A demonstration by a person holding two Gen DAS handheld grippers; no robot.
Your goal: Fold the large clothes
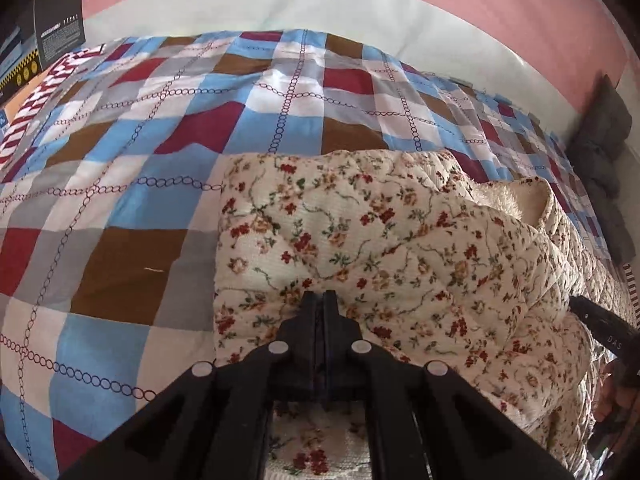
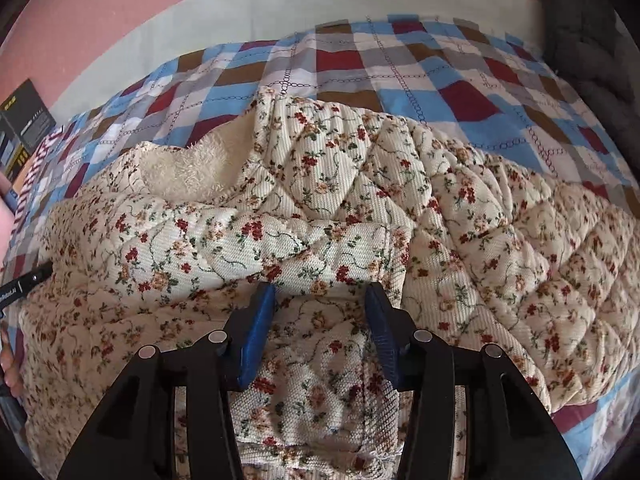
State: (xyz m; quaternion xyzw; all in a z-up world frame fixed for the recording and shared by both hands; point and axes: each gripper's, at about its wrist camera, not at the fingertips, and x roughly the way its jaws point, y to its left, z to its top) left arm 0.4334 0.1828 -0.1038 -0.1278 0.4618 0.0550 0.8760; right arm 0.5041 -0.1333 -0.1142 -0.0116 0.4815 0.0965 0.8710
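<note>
The cream quilted floral-print garment with a fleecy lining [image 2: 320,184] lies bunched on the blue, brown, red and white checked bedspread [image 1: 120,208], partly folded over itself, its lining showing at the collar end. The step in hand looks like drawing one folded edge across, and doing it well probably means keeping both grips level, so the thick padding rolls over in one flat panel rather than in a lump, and lifting just clear of the bedspread so it does not drag. The left gripper [image 1: 319,300] points forward and down at the garment's near edge, its jaws pressed together with a pinch of floral cloth seemingly caught between them. The right gripper [image 2: 320,292] hovers low over the cloth, tilted down, its blue-padded fingers [image 2: 256,328] spread wide apart, a raised fold just ahead of them and nothing held; it likely needs to close on that fold first
</note>
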